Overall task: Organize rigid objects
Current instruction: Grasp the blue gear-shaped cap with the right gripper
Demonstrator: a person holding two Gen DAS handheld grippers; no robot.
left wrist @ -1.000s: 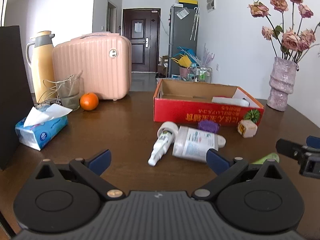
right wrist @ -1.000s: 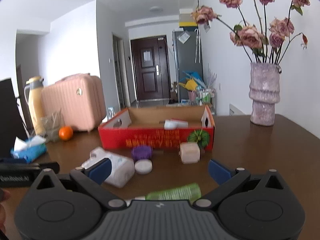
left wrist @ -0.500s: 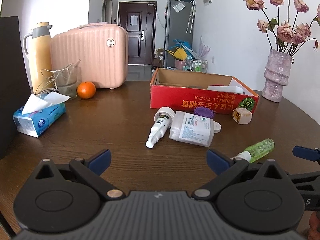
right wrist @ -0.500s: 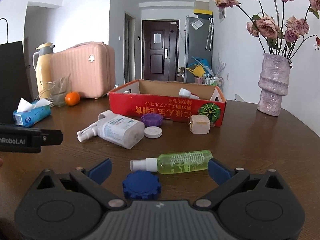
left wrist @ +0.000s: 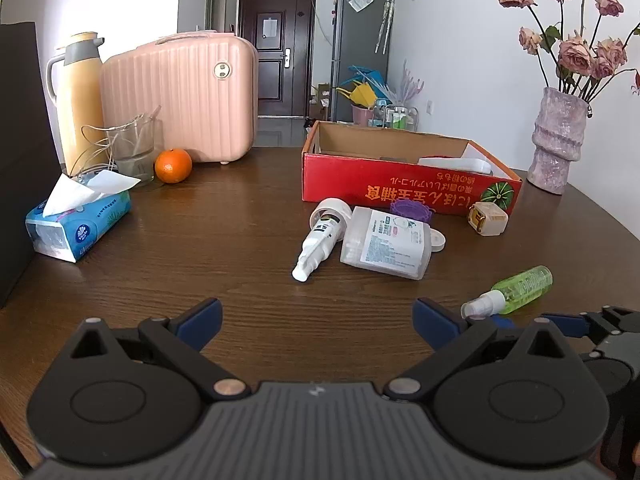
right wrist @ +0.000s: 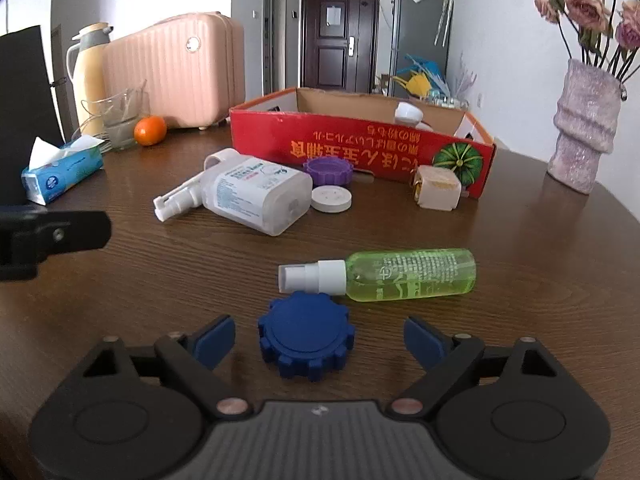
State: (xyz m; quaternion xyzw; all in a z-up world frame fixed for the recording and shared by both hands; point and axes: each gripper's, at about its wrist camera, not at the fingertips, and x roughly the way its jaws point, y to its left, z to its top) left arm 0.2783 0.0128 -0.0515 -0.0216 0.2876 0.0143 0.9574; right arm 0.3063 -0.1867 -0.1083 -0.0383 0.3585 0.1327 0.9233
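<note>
- right gripper [right wrist: 319, 339] sits low over the brown table [right wrist: 540, 240], jaws have just been closing in but there's a gap on both sides, so nothing's pinched
- blue gear-shaped cap [right wrist: 306, 338] lies flat on the table right between those 2 fingers, pads not touching it as far as I can see
- green spray bottle [right wrist: 384, 275] lies on its side just beyond the cap, white nozzle pointing left
- further back: big white bottle [right wrist: 256, 196], purple cap [right wrist: 329, 170], white disc [right wrist: 331, 199], beige cube [right wrist: 437, 188], all in front of the red cardboard box [right wrist: 360, 148]
- left gripper [left wrist: 316, 316] is wide open over bare table, holding nothing
- right edge of the left view is cramped, so the blue cap looks hidden there
</note>
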